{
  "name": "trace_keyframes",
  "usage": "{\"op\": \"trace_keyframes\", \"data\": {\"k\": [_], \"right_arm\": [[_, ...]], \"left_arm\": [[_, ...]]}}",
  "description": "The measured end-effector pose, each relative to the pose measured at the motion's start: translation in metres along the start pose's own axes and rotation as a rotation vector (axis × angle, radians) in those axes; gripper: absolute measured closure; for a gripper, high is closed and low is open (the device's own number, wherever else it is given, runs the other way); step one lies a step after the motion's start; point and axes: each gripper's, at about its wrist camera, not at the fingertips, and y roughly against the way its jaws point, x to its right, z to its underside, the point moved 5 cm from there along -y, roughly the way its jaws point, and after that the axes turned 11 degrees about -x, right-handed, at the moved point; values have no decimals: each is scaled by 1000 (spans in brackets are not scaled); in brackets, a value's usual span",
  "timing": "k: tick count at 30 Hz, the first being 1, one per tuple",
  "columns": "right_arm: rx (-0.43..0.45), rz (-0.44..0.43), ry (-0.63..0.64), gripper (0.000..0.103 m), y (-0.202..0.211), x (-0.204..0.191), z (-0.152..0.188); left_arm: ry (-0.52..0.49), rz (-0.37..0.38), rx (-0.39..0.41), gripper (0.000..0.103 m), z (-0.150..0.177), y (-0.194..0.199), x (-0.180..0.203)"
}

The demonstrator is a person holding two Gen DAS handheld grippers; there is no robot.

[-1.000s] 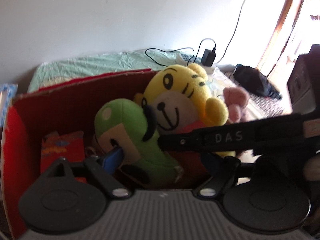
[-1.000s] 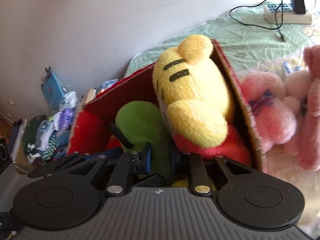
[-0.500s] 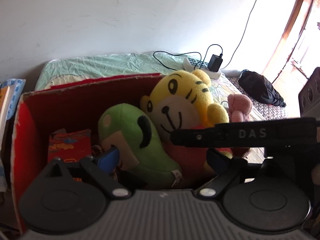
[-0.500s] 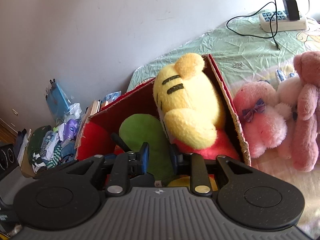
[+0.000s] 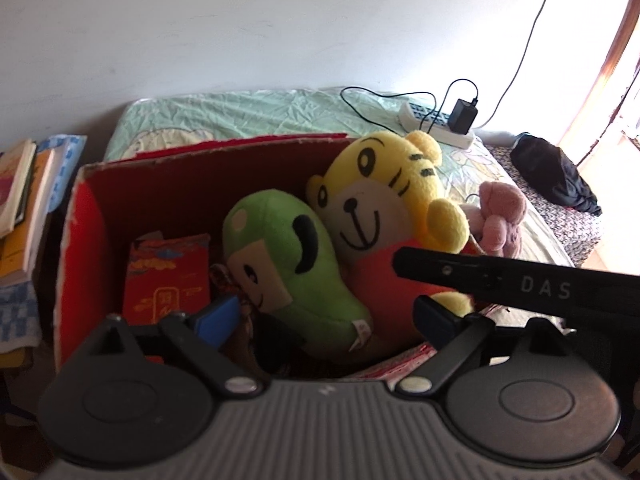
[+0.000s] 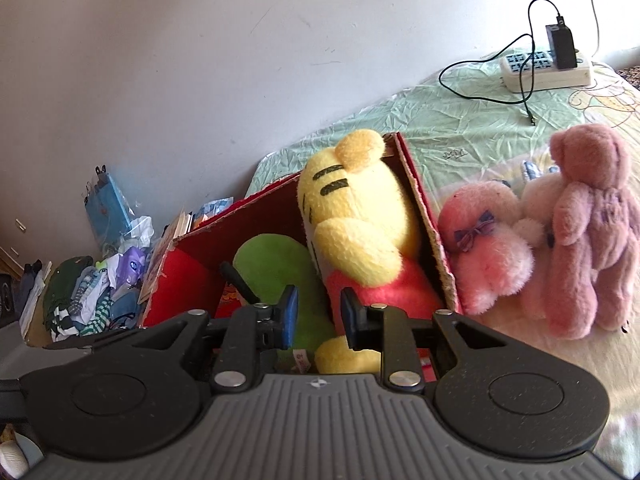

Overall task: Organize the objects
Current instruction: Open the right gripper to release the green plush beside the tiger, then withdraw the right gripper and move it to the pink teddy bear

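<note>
Nearest, the left claw (image 5: 326, 316) hangs over the near edge of the red cardboard box (image 5: 192, 168), its jaws having just been opening and now standing wide, nothing between them. The right claw (image 6: 318, 316) has eased open only a little; its jaws are narrow and press on nothing, with the green plush (image 6: 272, 272) and the yellow tiger plush (image 6: 352, 216) showing just beyond them. Both toys lie inside the box, the tiger leaning on the right wall, beside a red packet (image 5: 168, 276). This looks like the release after stowing the tiger. Farther off on the bed (image 6: 460, 132), two pink plush toys (image 6: 532, 232) sit just outside the box; the next move probably calls for reaching one of them and widening the right claw.
</note>
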Motion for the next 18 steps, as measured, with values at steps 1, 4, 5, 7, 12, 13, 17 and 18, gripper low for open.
{"op": "trace_keyframes", "data": {"k": [1,4,5,7,12,13,17,18], "right_arm": [[3,0,-3,78,2,1,2],[17,5,-11,77,8,2,7],[22,6,-11,77,10,2,8],[35,15,-8,77,14,2,12],[62,35,7,77,23,-1,19],[65,35,8,77,25,-1,20],[64,26,-1,77,28,0,24],[64,25,-1,77,28,1,25]], "left_arm": [[2,-12,3,9,1,2,1],[10,-66,12,9,4,8,2],[9,-89,13,9,5,9,3],[9,-126,22,9,8,13,5],[9,-176,35,7,14,23,9],[10,-189,37,6,15,25,10],[16,-219,45,3,20,30,12],[20,-220,45,3,21,32,12]]}}
